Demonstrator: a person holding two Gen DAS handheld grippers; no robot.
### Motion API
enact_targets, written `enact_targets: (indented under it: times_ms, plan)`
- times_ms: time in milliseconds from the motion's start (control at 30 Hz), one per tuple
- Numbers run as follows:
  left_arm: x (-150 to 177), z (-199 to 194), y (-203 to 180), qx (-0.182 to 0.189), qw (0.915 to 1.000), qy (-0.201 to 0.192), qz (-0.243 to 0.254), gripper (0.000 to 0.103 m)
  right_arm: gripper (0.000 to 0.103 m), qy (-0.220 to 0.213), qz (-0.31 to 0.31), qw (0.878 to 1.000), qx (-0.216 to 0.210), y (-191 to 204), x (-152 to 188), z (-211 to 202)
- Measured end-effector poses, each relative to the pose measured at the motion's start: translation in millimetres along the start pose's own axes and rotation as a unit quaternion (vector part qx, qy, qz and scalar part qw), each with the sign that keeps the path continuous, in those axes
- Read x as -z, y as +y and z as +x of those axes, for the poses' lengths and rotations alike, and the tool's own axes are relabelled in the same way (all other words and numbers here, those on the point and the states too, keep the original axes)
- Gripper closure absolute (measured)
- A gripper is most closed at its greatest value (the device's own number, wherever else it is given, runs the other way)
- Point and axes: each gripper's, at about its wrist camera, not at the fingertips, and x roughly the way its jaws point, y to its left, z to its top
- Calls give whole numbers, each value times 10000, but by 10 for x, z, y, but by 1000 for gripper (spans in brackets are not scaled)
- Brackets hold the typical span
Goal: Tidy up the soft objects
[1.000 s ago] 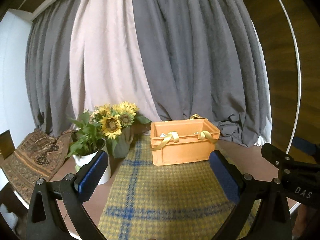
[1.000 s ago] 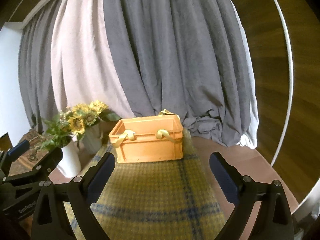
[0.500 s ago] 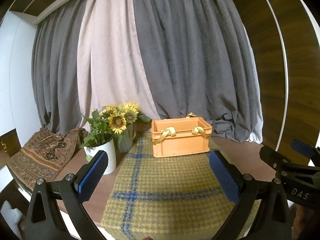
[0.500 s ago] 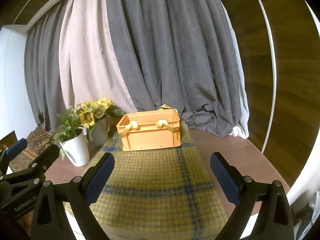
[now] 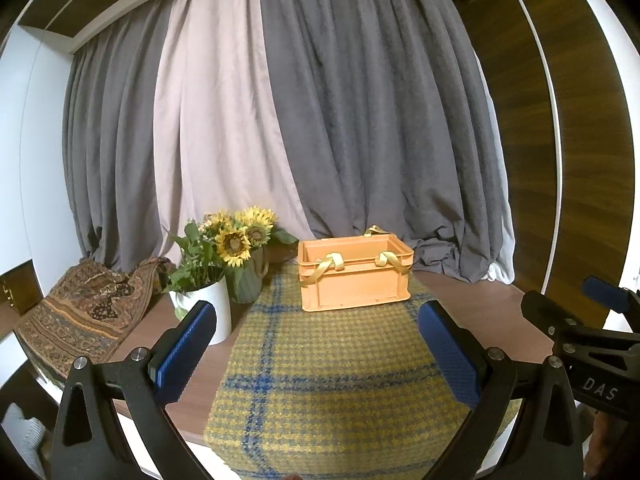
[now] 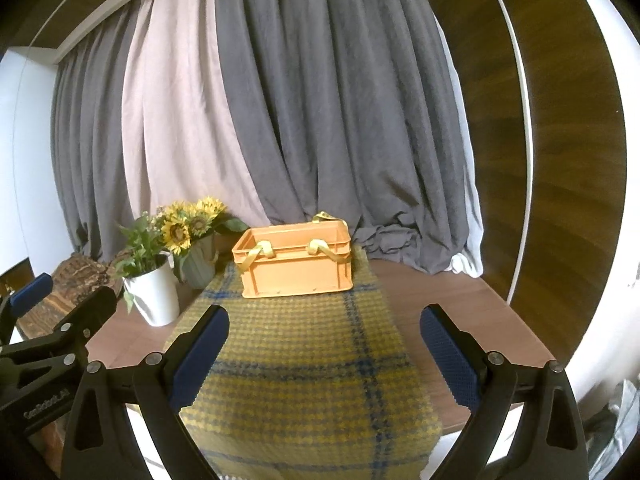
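Far left, a patterned cloth lies slumped over the bench edge, loose and unfolded, so it looks like one soft thing waiting its turn. Next along, a white pot of greenery and a vase of sunflowers stand at the back corner of the plaid mat, upright and out of the working lane, which reads as decoration rather than job.

Now the left gripper: fingers spread wide, nothing between them, hanging above the near end of the mat and aimed straight down it. Empty and level like that, it seems to be lining up rather than grabbing.

Centre stage, the orange crate sits square on the far end of the mat, open side up, with yellow straps draped over its front rim. That is the task's container, I'd judge, placed where both tools can reach it. What lies inside is hidden by the wall.

On to the right gripper: also gaping, also empty, hovering beside its partner and pointed at the same crate. Behind everything, grey and pale curtains pool onto the bench, and a wood panel closes the right side.
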Motion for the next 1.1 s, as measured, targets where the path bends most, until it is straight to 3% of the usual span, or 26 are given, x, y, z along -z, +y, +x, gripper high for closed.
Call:
enact_targets:
  times_ms: [1100]
  plan:
    - [28,-52,-68,-37,10000,-41,61,0,6,10,65,9999,95,-81,27,-35]
